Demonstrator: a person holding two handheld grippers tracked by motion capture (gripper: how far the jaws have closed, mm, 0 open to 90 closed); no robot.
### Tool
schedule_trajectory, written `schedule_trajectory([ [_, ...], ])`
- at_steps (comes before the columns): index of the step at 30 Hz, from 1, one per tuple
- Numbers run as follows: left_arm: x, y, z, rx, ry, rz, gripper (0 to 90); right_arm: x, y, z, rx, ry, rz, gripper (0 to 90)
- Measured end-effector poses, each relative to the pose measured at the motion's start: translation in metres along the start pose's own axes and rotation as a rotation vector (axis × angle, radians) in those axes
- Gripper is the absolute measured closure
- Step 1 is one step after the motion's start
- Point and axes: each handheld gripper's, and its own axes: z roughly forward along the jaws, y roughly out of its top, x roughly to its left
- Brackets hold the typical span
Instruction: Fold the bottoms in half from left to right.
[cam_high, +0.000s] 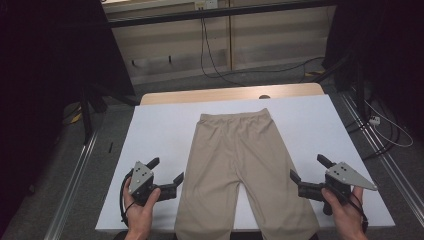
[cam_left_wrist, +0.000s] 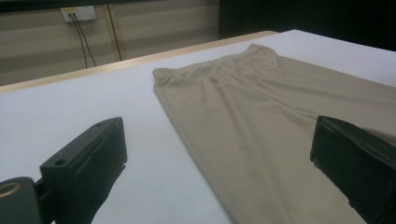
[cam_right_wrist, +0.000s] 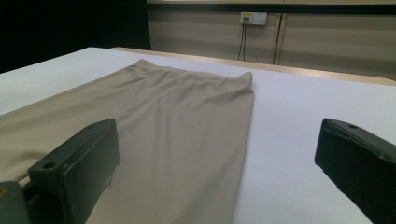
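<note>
Two wide-open grippers wait beside flat tan pants, holding nothing.

From above, the pants (cam_high: 240, 170) lie between the left gripper (cam_high: 166, 171) and right gripper (cam_high: 307, 168) on the white table (cam_high: 160, 130). In the left gripper view, one jaw hangs over the cloth (cam_left_wrist: 261, 116); a sloppy pinch could bunch it. In the right gripper view, the pants (cam_right_wrist: 163, 121) look thin, so they may slip.

lab: floor rails (cam_high: 75, 175), trailing cables (cam_high: 215, 70)
</note>
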Motion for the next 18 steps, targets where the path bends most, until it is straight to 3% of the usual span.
schedule_trajectory([
  [14,0.003,-0.001,0.005,0.023,0.013,-0.016,4.1,0.006,-0.001,0.003,0.033,0.039,-0.006,0.0],
  [18,0.002,-0.001,0.005,0.041,0.000,-0.015,4.1,0.012,-0.002,0.006,0.056,0.050,-0.001,0.0],
])
